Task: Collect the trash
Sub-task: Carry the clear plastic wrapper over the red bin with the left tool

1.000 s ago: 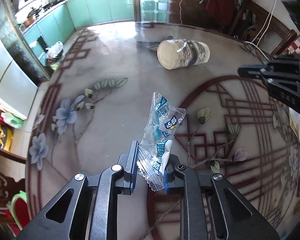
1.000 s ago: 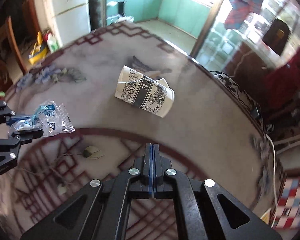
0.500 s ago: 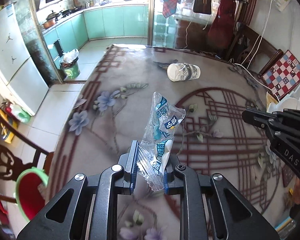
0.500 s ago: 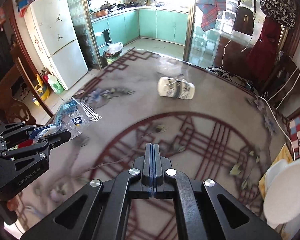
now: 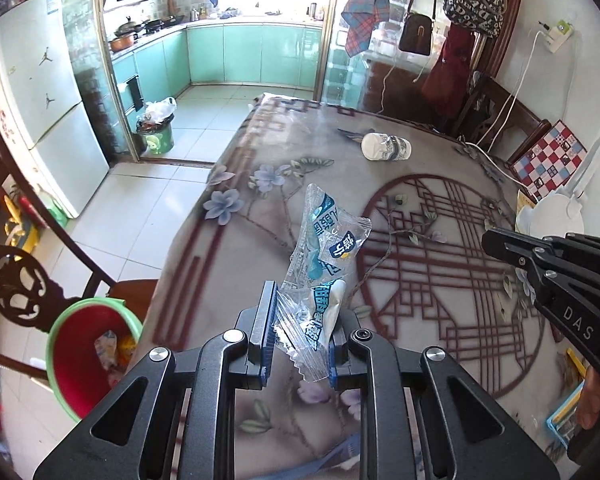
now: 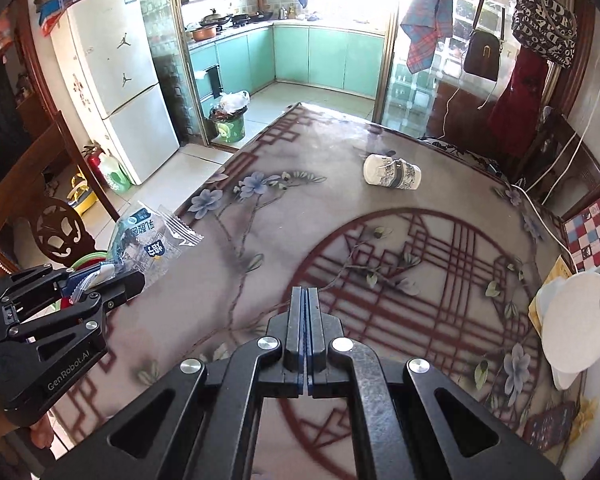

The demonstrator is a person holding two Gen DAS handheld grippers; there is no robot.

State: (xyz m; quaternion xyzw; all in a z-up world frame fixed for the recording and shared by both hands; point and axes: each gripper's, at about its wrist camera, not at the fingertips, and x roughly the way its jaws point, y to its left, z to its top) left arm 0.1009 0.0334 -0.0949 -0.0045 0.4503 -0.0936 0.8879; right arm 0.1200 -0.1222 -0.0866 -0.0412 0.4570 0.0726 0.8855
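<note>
One crinkled clear-and-blue plastic wrapper (image 5: 320, 280) sits clamped in the left gripper (image 5: 298, 336); next, carry it left of the table edge over the red, green-rimmed bin (image 5: 80, 344); the right gripper (image 6: 305, 336) is pressed together, empty.

- Two grippers are seen: left gripper (image 5: 298, 332), right gripper (image 6: 305, 344).
- One clear wrapper (image 5: 320, 264) is counted.
- One paper cup (image 5: 386, 147) is counted.
- Two bins are spotted: red bin (image 5: 80, 352), green bin (image 5: 158, 138).
- One fridge (image 6: 116, 80) is noted.

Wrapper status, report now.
Left gripper shut on wrapper, above table. Right gripper shut, empty. Paper cup uncollected. Red bin unobstructed.
</note>
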